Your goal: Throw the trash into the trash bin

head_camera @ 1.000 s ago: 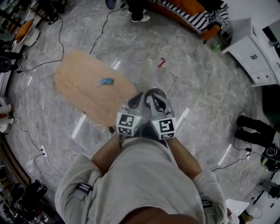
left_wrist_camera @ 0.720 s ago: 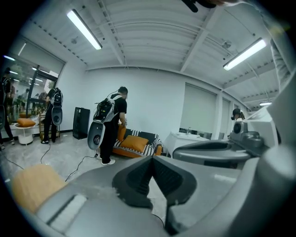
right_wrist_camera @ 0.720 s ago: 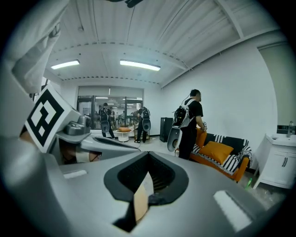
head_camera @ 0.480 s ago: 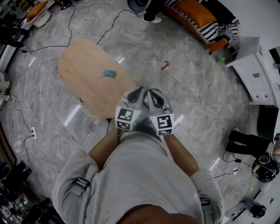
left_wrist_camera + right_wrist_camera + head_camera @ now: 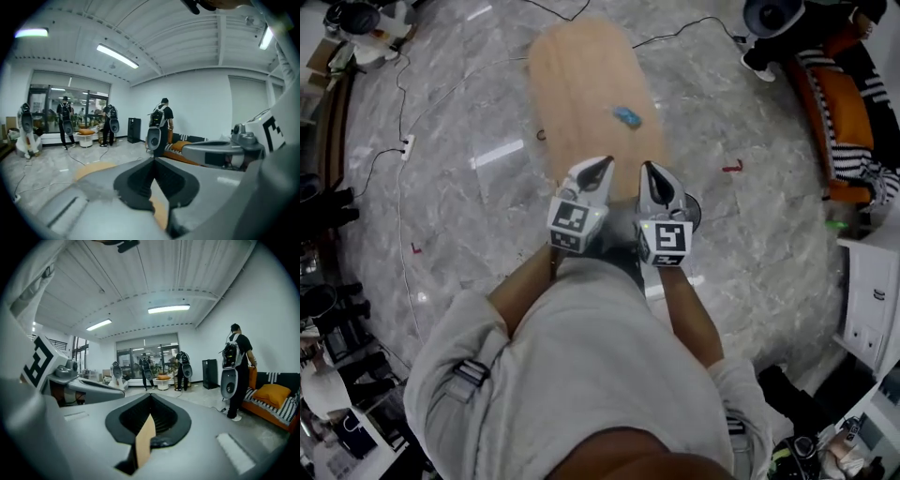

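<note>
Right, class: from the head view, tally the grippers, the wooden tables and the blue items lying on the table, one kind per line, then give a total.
Grippers: 2 (left gripper, right gripper)
Wooden table: 1
Blue item on the table: 1
Total: 4

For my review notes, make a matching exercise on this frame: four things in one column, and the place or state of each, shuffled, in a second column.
Things:
1. left gripper
2. small red object
3. blue trash
4. orange sofa

Place or state:
A. lying on the wooden table
B. at the head view's right edge
C. jaws together, nothing held
D. on the marble floor, right of the table

Pairs: 1-C, 2-D, 3-A, 4-B
</note>
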